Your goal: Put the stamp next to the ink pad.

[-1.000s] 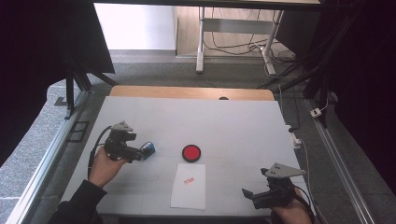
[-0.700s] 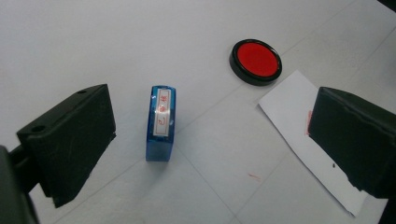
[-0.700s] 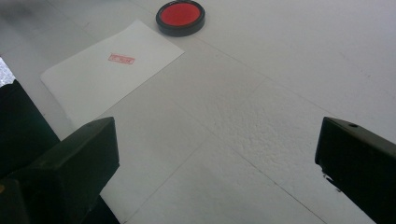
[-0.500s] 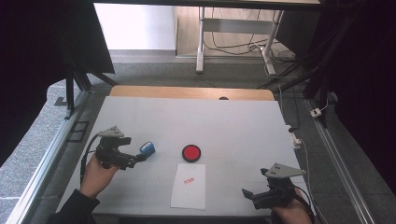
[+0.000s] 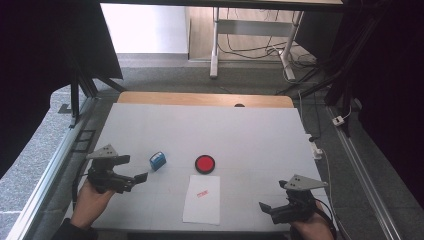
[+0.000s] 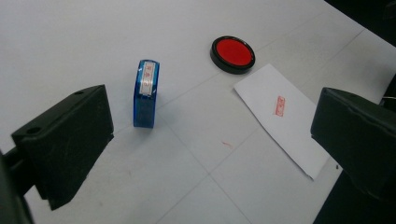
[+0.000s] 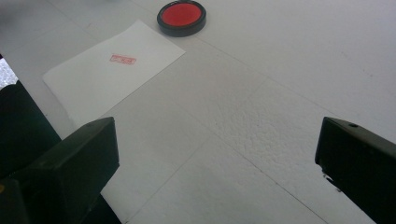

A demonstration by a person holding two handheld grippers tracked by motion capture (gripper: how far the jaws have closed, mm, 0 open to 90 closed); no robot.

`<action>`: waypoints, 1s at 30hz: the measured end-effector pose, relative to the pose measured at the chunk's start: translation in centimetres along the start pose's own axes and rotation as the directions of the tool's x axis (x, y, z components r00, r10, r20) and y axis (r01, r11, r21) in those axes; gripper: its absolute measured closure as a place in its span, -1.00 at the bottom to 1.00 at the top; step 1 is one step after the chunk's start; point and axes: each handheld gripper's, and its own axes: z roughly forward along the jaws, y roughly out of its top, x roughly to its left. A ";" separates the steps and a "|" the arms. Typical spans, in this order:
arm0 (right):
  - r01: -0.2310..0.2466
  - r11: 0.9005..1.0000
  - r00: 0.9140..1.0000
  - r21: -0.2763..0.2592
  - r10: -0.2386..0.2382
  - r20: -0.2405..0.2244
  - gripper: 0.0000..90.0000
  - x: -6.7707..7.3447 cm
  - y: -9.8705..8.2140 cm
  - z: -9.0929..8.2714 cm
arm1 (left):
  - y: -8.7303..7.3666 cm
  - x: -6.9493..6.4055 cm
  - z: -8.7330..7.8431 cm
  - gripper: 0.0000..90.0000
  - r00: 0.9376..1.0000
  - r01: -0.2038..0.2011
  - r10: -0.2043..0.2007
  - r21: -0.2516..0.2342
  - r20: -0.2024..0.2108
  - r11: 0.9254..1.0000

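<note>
The white table top (image 5: 200,130) fills the middle of the high view, with a bare wooden strip (image 5: 205,99) along its far, twelve o'clock edge. On it, towards six o'clock, lies a white rectangular sheet of paper (image 5: 202,199) bearing a small red stamped mark (image 5: 202,193). Just beyond the sheet's far edge, at its twelve o'clock, sits a round black ink pad with a red face (image 5: 205,163), close to the paper.

The left gripper (image 5: 140,177), held in a hand at about eight o'clock on the table, has its black jaws spread wide and empty. In the left gripper view the small blue translucent stamp block with a white label (image 6: 145,93) stands on the table ahead of the jaws, nearer the left one, apart from both. In the high view it sits at nine o'clock from the ink pad.

The right gripper (image 5: 264,206), at five o'clock, likewise has its jaws wide apart, with bare table between them.
</note>
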 end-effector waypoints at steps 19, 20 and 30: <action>-0.014 1.000 1.000 -0.004 0.014 0.003 -1.00 -0.1 0.0 0.0 | -3.4 -0.9 -3.3 -1.00 0.998 -0.008 0.007 -0.007 -0.054 1.000; -0.013 1.000 1.000 0.000 0.013 0.008 -1.00 -0.2 0.0 0.0 | -3.6 -1.0 -3.4 -1.00 0.998 -0.006 0.006 -0.009 -0.057 1.000; -0.014 1.000 1.000 0.000 0.014 0.009 -1.00 -0.2 0.0 0.0 | -5.4 -1.0 -5.0 -1.00 0.997 0.024 -0.025 -0.025 -0.074 0.999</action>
